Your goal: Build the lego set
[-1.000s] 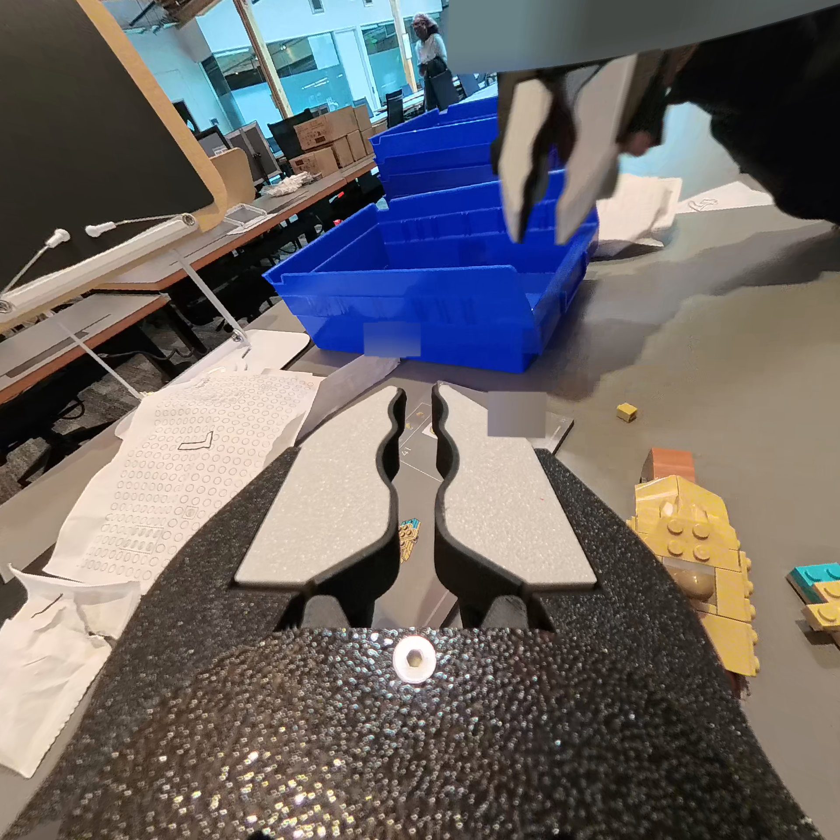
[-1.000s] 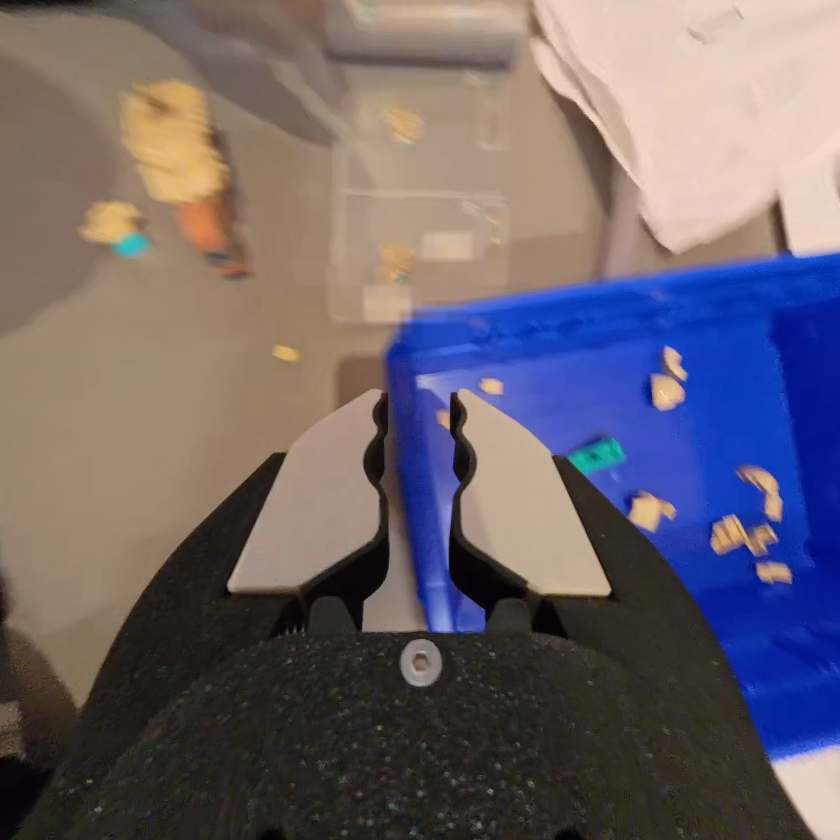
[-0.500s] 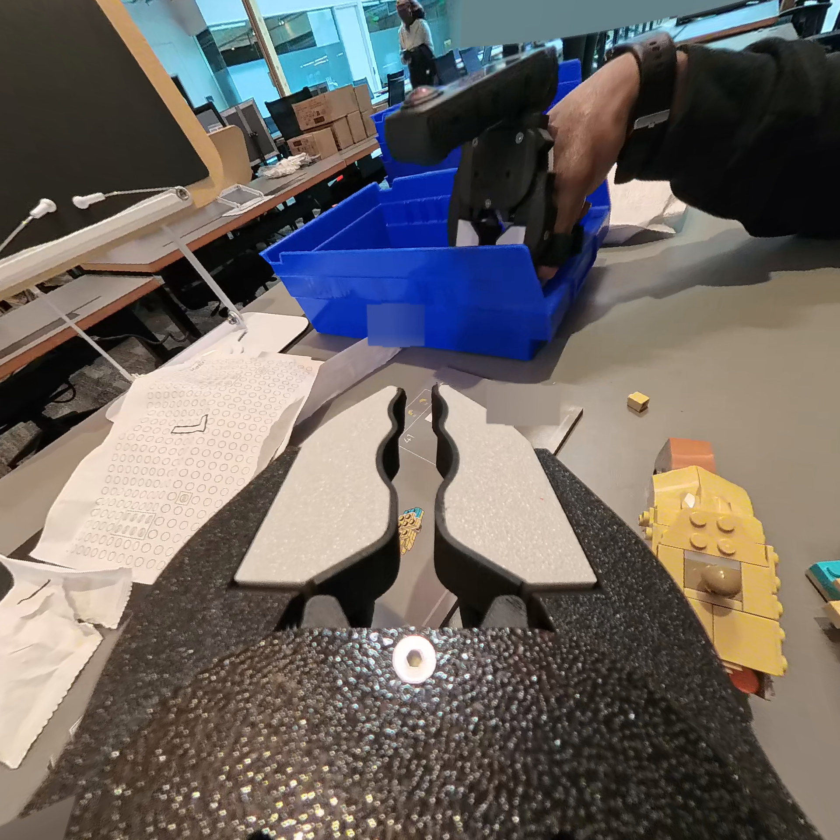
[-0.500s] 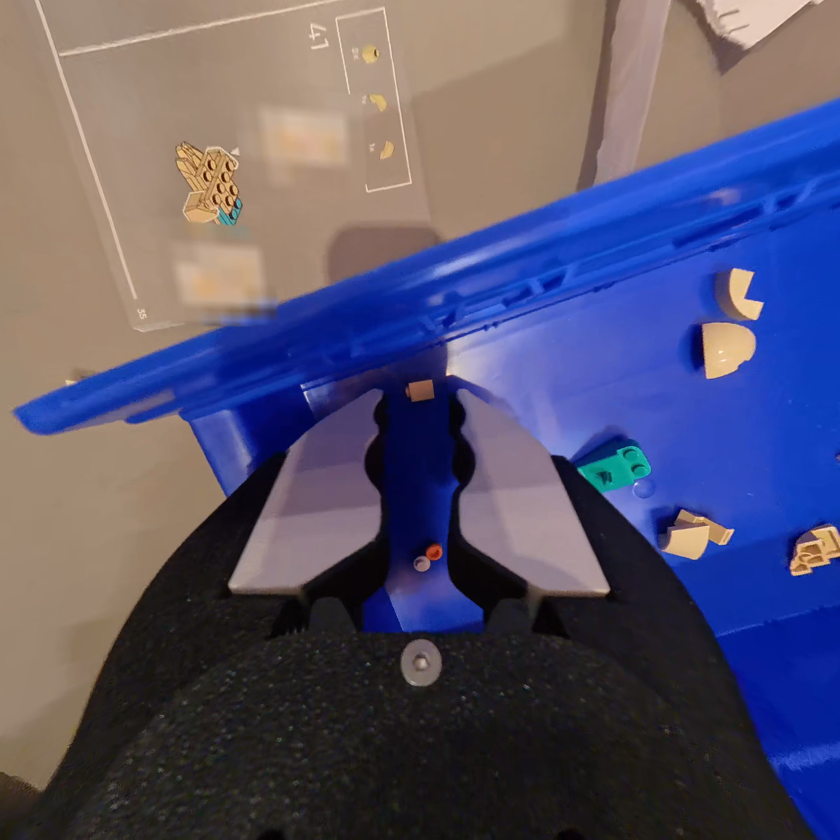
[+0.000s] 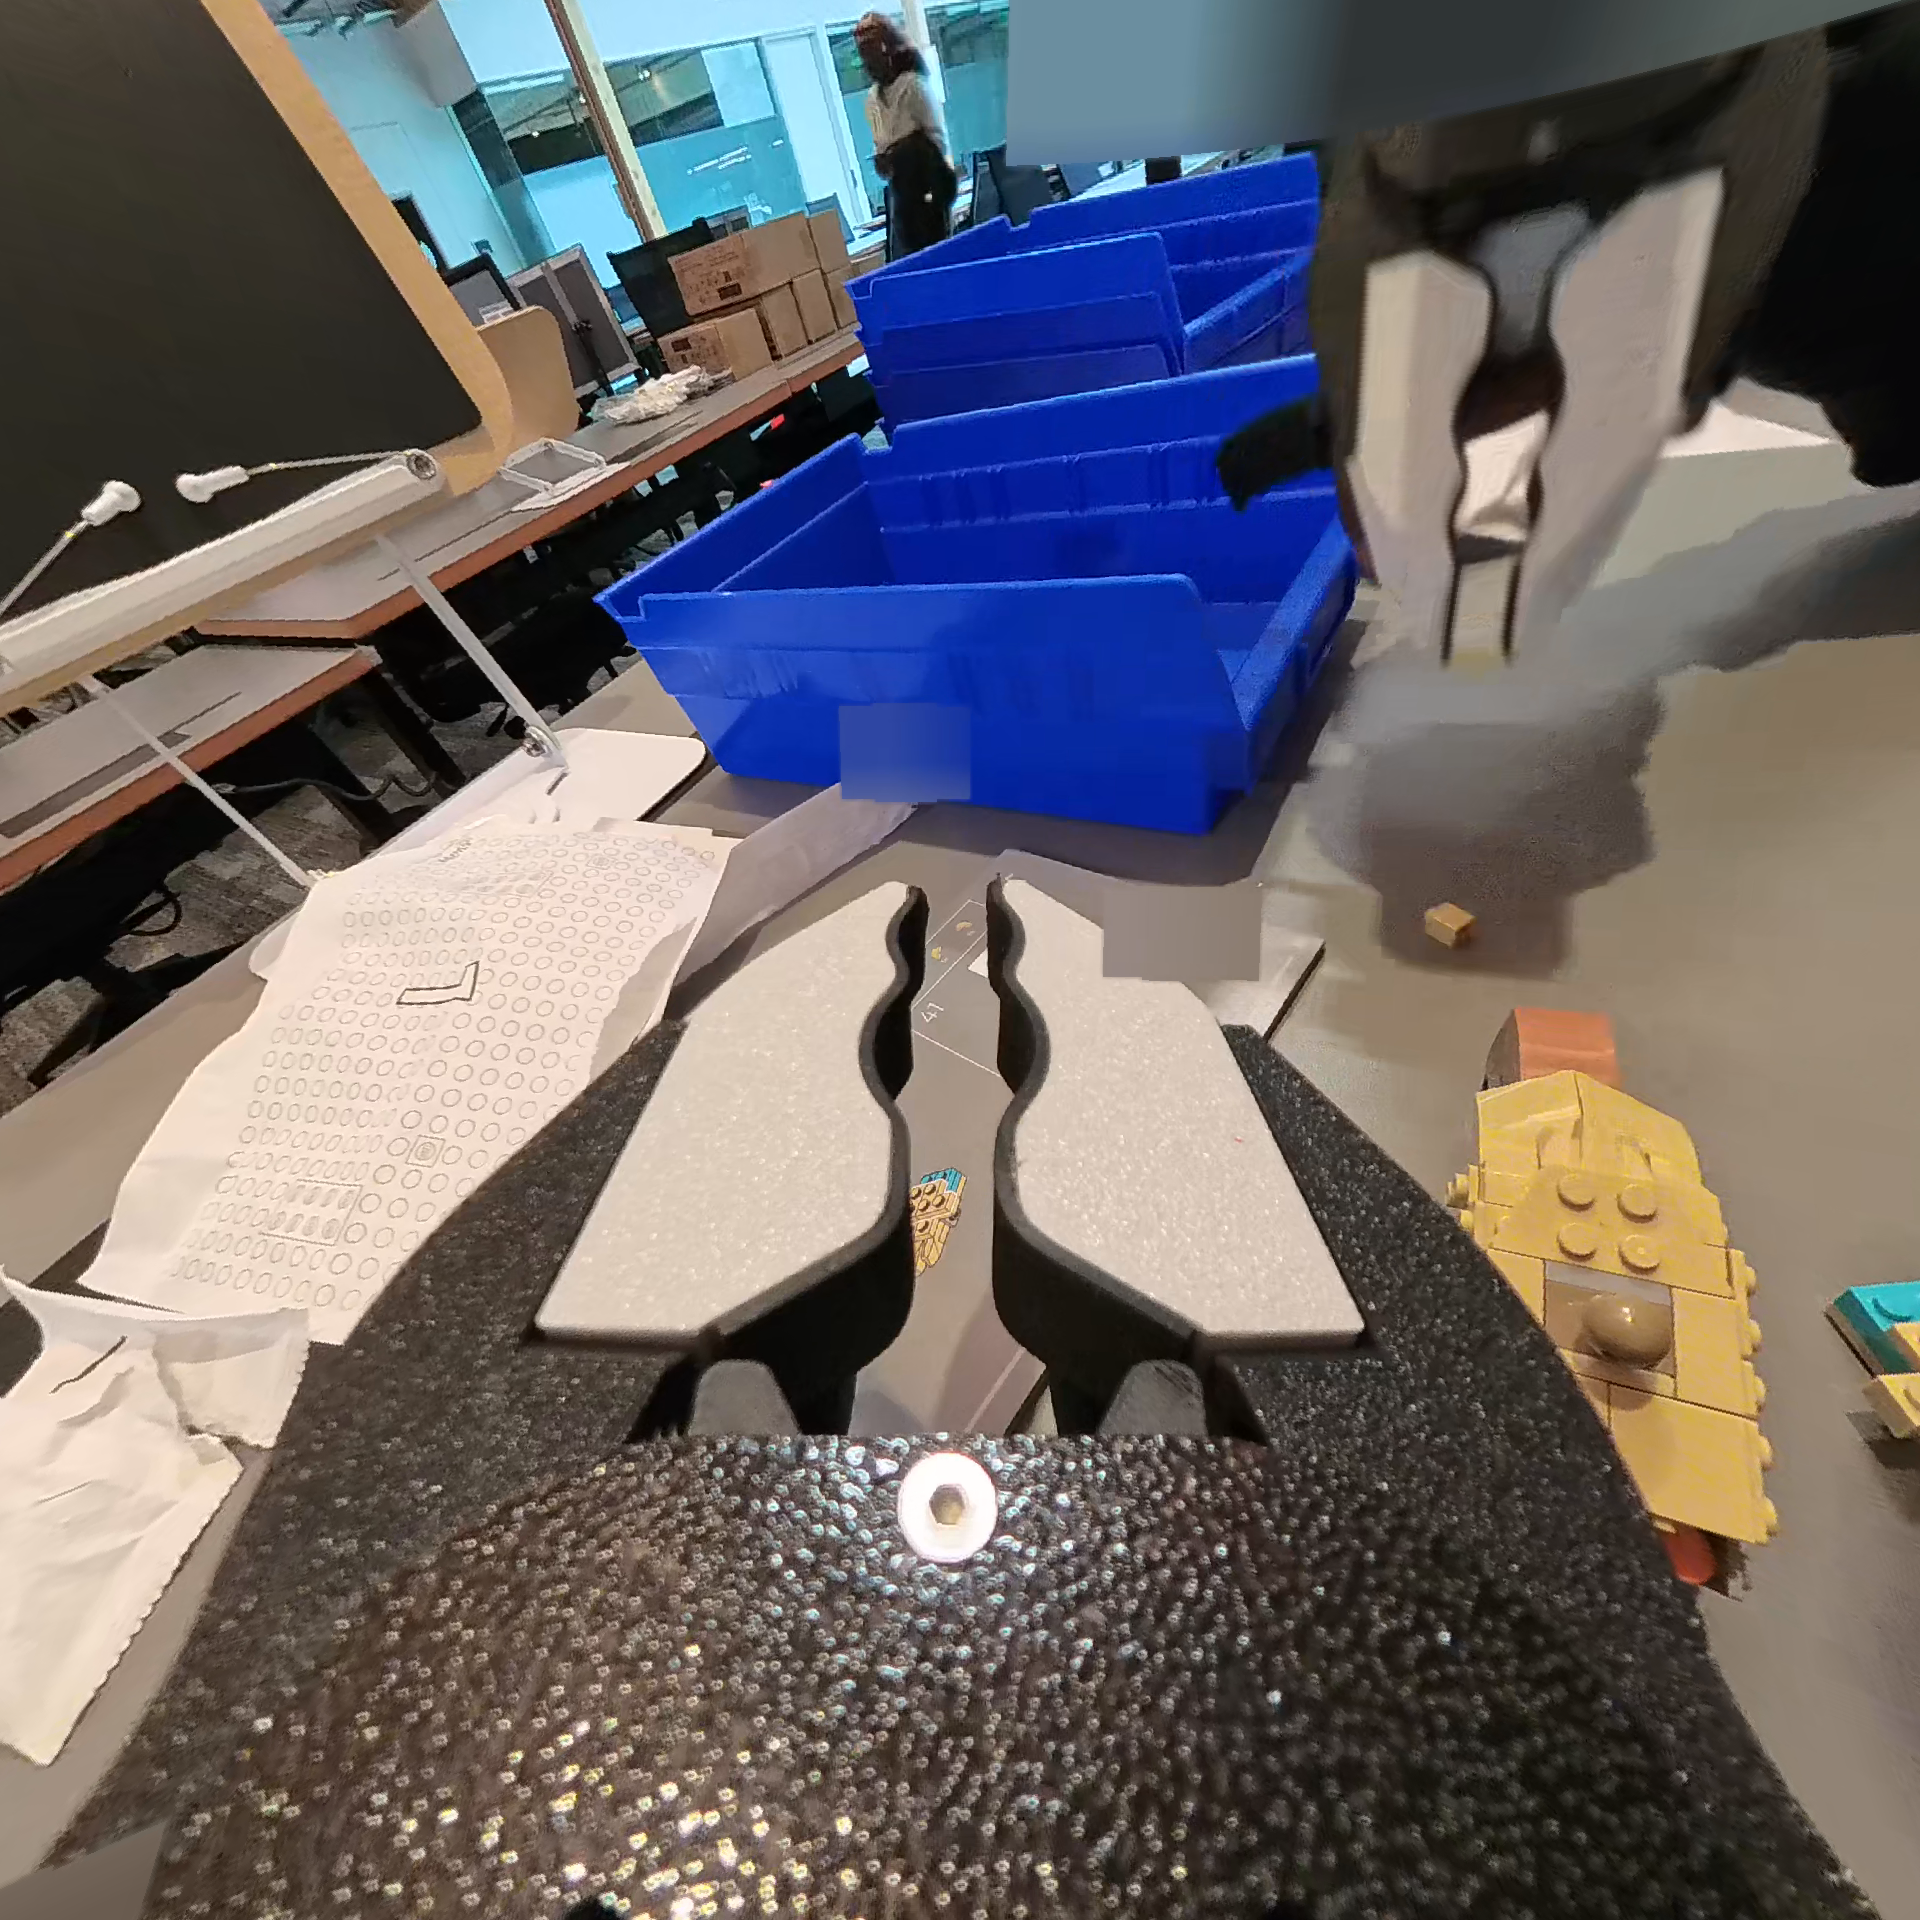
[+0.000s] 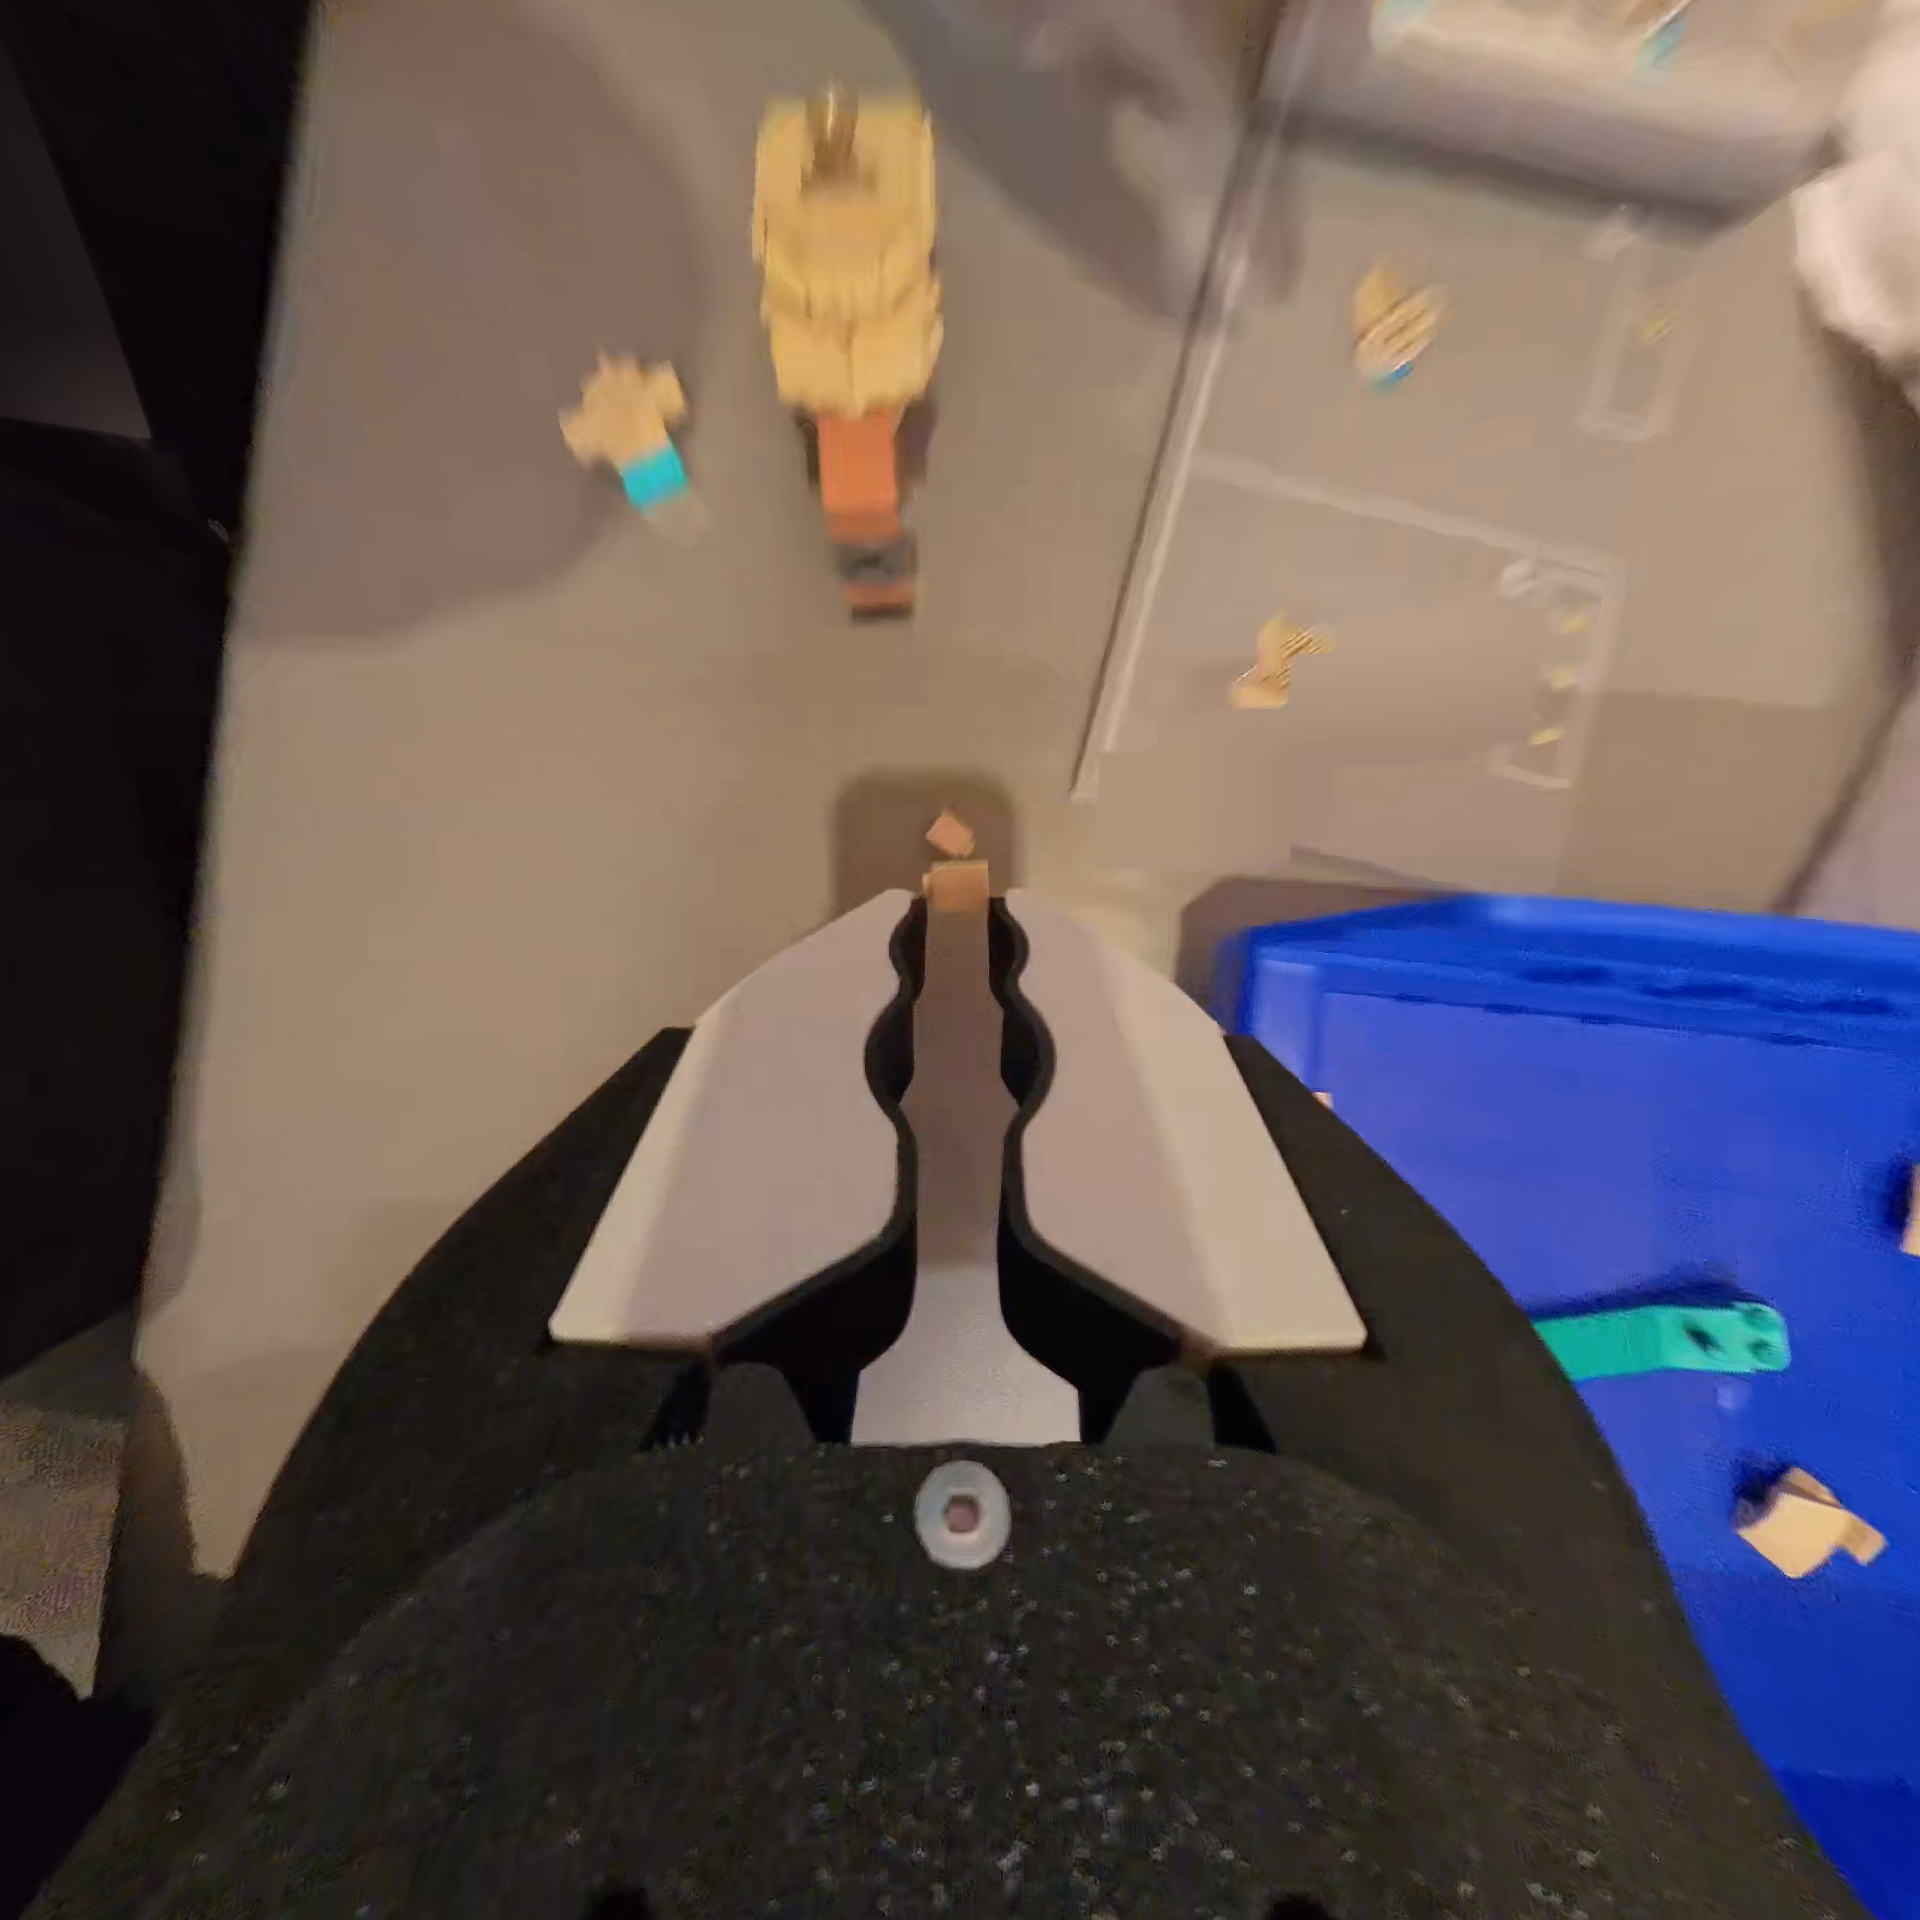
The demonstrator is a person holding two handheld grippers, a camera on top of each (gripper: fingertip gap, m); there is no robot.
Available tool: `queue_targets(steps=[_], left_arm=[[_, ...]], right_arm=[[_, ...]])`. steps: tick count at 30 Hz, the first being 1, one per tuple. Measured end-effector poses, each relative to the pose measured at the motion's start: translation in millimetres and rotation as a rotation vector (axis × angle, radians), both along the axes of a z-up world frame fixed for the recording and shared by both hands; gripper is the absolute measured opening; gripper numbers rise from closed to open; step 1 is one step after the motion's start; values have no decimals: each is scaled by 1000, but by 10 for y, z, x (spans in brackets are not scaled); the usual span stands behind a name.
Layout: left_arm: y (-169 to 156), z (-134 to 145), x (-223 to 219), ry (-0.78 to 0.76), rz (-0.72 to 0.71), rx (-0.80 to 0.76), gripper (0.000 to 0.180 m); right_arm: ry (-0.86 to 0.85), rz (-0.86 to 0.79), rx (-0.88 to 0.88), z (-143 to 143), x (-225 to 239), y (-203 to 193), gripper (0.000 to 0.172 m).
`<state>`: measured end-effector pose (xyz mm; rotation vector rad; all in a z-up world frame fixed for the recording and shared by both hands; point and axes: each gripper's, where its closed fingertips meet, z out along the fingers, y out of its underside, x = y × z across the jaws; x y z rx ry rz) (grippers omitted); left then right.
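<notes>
bins (image 5: 935,665) stacked behind instruction sheet (image 5: 1288,966) | brick model (image 5: 1621,1278) right of sheet | paper (image 5: 436,1049) left, on table (image 5: 1766,831)

Right wrist view is smeared with motion – the tan brick model (image 6: 847,260) and the little tan-and-teal piece (image 6: 629,442) at the top are just blobs. In the left wrist view, the other gripper (image 5: 1475,634) at upper right is blurred, and the teal piece (image 5: 1886,1320) is cut off by the right edge.
</notes>
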<state>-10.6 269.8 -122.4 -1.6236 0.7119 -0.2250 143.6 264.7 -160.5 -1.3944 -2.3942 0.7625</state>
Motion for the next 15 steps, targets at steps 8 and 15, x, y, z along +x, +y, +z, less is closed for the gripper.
queue_targets(steps=[8,15], left_arm=[[5,-14,-8,7,5,0,10],[-1,-15,3,7,-1,-2,11]], right_arm=[[-177,66,56,-565,-3,-204,12],[-188,68,40,-578,37,-172,18]])
